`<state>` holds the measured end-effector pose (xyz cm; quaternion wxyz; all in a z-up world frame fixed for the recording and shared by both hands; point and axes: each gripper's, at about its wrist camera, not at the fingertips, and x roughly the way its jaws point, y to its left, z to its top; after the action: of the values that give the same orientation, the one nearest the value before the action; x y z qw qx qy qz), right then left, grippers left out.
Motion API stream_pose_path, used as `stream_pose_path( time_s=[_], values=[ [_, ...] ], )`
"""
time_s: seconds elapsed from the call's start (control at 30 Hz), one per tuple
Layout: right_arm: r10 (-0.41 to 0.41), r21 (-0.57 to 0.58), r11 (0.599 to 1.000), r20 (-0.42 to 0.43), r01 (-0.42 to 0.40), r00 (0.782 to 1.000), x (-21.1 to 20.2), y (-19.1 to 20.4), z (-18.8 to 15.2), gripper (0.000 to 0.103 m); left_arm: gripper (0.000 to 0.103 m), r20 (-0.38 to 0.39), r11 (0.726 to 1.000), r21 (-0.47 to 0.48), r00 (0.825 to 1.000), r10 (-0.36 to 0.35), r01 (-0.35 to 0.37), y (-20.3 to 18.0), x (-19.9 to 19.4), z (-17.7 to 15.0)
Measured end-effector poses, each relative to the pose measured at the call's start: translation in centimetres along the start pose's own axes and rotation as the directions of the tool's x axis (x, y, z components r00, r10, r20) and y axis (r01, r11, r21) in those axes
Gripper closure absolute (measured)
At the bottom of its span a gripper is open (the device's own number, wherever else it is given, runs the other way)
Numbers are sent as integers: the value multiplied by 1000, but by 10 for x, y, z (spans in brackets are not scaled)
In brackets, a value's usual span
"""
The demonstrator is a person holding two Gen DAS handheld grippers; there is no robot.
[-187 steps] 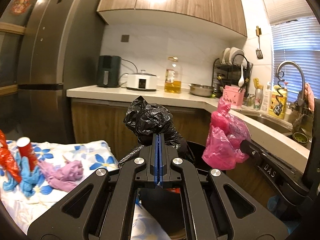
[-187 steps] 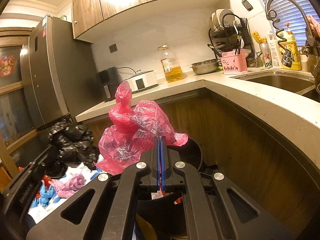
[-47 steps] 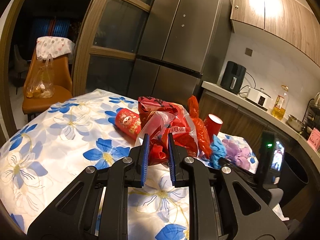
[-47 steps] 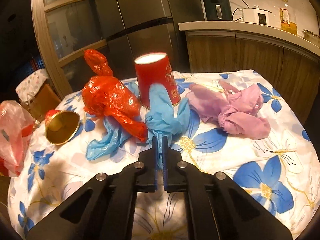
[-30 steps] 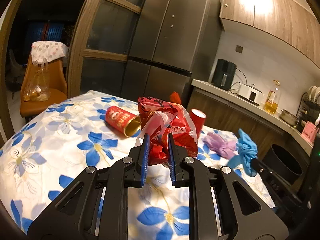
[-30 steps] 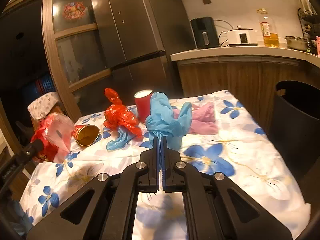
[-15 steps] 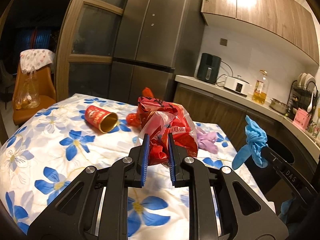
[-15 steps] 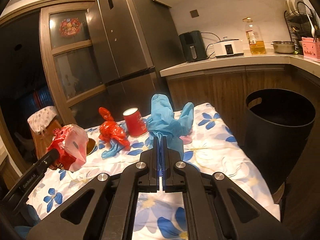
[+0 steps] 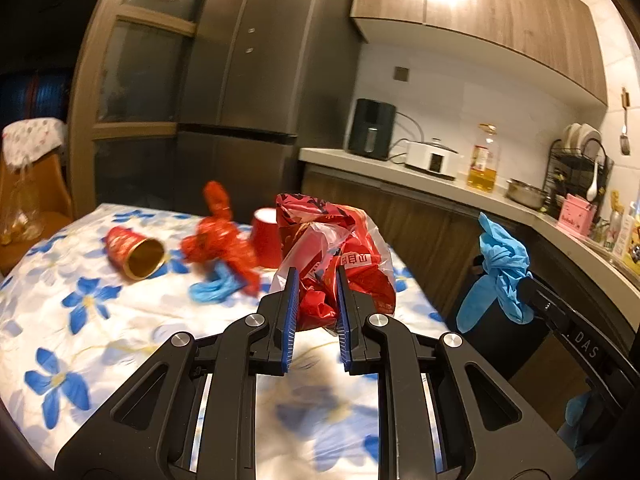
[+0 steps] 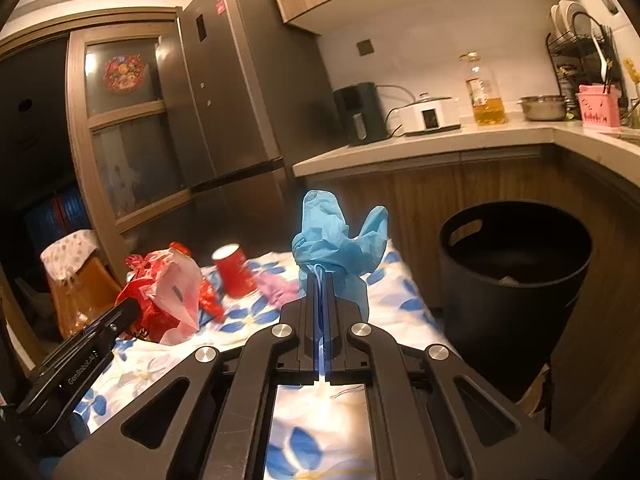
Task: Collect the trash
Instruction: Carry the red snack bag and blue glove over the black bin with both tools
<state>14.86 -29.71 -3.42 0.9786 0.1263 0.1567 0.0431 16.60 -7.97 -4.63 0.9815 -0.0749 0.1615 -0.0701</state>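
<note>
Left wrist view: the left hand-held gripper (image 9: 316, 300) squeezes a red bag (image 9: 340, 256) above the surface (image 9: 60, 320); two cups and more scraps are left. Right wrist view: the right hand-held gripper (image 10: 322, 304) pinches a blue glove (image 10: 336, 240) tight, near the bin (image 10: 516, 268), not dropped yet.

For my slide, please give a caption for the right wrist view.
Right gripper carries a blue bag toward the black bin.
</note>
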Motion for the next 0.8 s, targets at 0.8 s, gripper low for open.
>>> stream_pose_path(
  time_s=[0.8],
  values=[
    [-257, 70, 966, 123, 250, 959, -8, -123, 54, 101, 86, 20, 938, 112, 943, -333, 329, -169, 82, 21]
  ],
)
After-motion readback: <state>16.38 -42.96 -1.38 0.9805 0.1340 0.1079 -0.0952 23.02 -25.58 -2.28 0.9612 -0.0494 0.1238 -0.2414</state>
